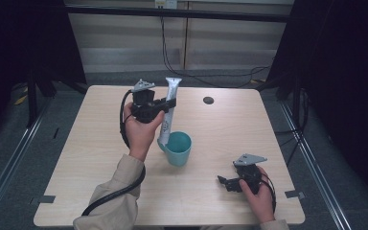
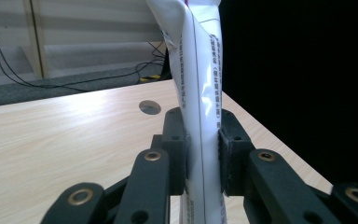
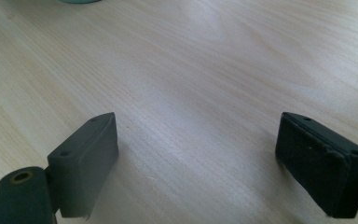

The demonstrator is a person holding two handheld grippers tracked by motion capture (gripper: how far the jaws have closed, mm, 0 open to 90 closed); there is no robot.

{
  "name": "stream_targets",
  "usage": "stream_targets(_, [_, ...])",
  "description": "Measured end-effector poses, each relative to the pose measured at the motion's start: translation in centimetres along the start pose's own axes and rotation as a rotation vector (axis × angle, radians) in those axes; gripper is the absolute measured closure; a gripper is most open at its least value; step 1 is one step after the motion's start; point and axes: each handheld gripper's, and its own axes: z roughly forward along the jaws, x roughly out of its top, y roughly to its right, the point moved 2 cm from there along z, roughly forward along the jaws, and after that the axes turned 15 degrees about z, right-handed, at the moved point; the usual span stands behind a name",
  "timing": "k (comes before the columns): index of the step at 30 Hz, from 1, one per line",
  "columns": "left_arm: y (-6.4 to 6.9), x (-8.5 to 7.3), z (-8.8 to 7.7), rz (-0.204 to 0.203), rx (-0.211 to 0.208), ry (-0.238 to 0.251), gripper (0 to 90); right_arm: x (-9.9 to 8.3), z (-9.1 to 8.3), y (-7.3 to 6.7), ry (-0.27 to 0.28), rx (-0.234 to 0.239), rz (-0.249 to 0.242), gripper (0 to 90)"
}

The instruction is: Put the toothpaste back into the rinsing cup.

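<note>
My left claw (image 1: 168,102) clamps a white tube (image 1: 169,112) upright, its low end in the teal cup (image 1: 178,148). My right claw (image 1: 224,182) rests near-right, jaws wide.

A lab or test bay: a bare wooden table (image 1: 211,124) ringed by black curtains (image 1: 345,72), floor rails (image 1: 9,158), loose cables (image 1: 211,76) along the wall.

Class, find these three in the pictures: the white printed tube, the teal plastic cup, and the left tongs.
white printed tube (image 2: 200,70), left gripper view, on its printed body.
teal plastic cup (image 1: 178,154), high view, on its outer wall.
left tongs (image 2: 203,154), left gripper view, midway between the fingertips.
</note>
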Motion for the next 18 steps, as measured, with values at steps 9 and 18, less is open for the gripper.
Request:
stream_targets(9, [0.5,-0.3,1.2,0.004,-0.005,-0.001,76.2,0.0,0.0,0.0,0.0,0.0,0.0,12.6])
stream_targets(18, [0.9,-0.7,2.1,0.001,-0.006,0.001,76.2,0.0,0.0,0.0,0.0,0.0,0.0,12.6])
